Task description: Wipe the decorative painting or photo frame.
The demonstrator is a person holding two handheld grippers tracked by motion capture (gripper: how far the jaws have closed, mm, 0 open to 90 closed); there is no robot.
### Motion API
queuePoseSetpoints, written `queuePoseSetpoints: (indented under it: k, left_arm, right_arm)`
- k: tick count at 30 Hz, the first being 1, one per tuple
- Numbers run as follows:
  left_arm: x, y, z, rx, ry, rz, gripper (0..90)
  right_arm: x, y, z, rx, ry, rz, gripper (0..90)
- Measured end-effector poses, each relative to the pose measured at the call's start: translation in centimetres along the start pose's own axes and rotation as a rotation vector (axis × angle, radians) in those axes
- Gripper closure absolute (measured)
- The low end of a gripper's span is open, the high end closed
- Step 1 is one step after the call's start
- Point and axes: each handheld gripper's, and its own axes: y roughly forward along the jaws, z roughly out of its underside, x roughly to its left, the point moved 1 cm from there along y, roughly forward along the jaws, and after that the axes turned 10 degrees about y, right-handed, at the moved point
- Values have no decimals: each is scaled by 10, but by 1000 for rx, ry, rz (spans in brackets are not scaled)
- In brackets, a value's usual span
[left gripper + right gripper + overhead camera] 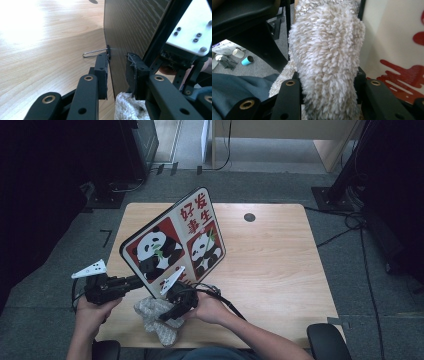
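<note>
A board (175, 240) printed with pandas and red characters stands tilted above the wooden table (270, 260). My left gripper (136, 281) is shut on its lower left edge; in the left gripper view the jaws (117, 65) straddle the thin edge of the dark board (135, 25), where a wire loop (95, 52) sticks out. My right gripper (165, 316) sits below the board's bottom corner and is shut on a fluffy off-white cloth (160, 325). In the right gripper view that gripper (328, 75) has the cloth (324, 37) bulging between its jaws, with the board's printed face (397, 50) just beside it.
A round cable hole (249, 217) lies at the table's far side. Black chair armrests (327, 340) flank the person at the near edge. Cables (350, 225) run over the floor at right. A blue cup (248, 60) and a white cup (238, 53) lie on the floor.
</note>
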Motion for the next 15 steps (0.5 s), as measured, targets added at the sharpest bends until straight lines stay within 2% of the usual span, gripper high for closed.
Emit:
queuePoseSetpoints:
  k: [8,15]
  left_arm:
    - [4,-3,5,6,-7,-22,649]
    - [5,-4,12,13,-10,-23,584]
  right_arm:
    - [3,-5,-6,-8,-4,0,640]
    - [5,-10,-11,-13,-10,-1,640]
